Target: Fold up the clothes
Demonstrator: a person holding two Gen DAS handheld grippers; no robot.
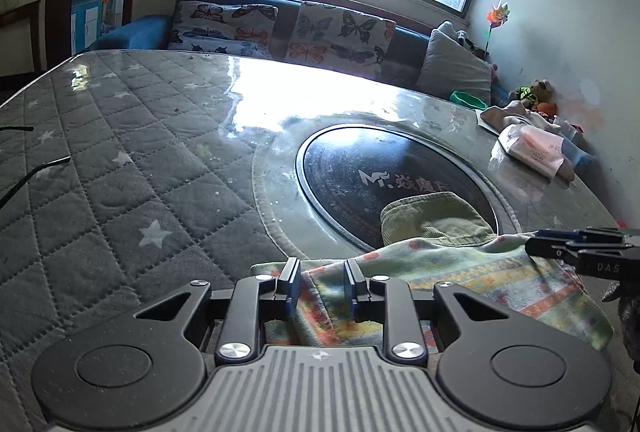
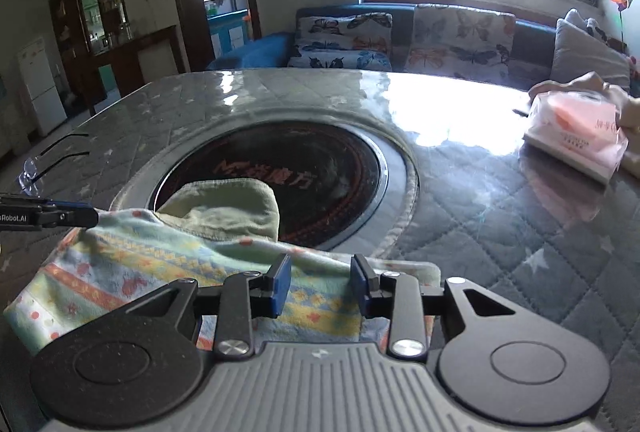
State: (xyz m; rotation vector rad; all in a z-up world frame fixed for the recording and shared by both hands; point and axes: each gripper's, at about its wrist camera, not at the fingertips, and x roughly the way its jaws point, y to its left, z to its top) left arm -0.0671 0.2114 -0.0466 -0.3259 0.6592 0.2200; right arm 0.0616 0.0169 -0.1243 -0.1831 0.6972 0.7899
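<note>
The patterned garment lies crumpled at the table's near edge, partly over the round inset. It is judged light and limp; grasp at hem corners. Left gripper and right gripper stand part-open astride fabric, pads not pressing.

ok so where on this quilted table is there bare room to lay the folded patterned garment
Free: the grey star-quilted tabletop left of the round black hotplate, bordered by the thin-framed glasses at its edge; also the quilted stretch between hotplate and pink tissue pack. Crowded: the near edge, where the patterned garment and both grippers sit, and the far right corner.
</note>
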